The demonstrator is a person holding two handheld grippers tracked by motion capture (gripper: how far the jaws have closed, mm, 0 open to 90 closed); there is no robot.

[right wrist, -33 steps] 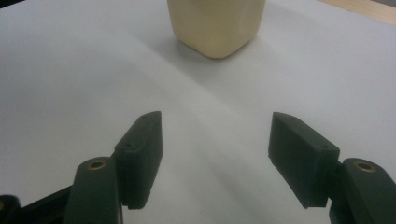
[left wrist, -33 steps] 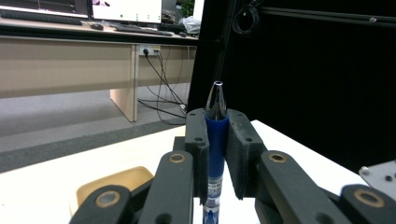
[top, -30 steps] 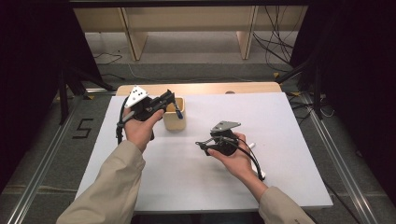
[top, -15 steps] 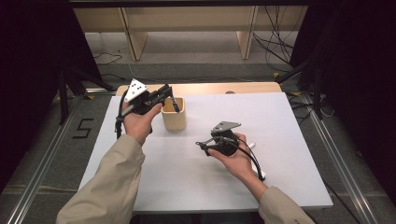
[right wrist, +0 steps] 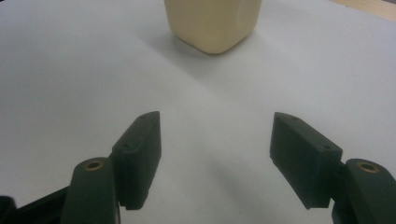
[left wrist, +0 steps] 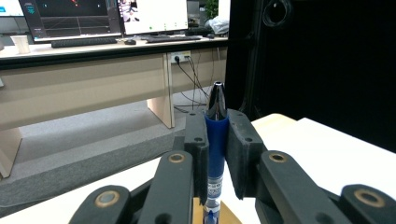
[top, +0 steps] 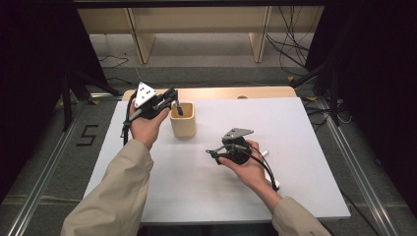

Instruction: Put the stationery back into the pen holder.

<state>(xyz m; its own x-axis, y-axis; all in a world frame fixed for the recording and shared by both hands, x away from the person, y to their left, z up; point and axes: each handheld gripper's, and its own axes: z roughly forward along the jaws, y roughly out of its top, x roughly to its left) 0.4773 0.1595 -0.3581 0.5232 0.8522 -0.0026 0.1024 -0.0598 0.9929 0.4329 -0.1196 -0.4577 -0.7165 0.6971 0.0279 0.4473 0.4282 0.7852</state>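
One pen (left wrist: pixel 216 140), upright, pinched in the left claw (top: pixel 173 102) over one cup (top: pixel 183 119) near the surface's (top: pixel 305 147) far edge. Right claw (top: pixel 215 152) spread, mid-surface, bare room around.

High view: even overhead light, white counter top (top: pixel 305 147) bright, no glare; both sides fall to near-black. Soft short shadows under the hands. Left gripper view: near jaws slightly soft, specular glint on the blue pen's chrome tip (left wrist: pixel 216 100), monitors blown out. Right gripper view: cream square plastic cup (right wrist: pixel 212 21) blurred, diffuse shadow in front.
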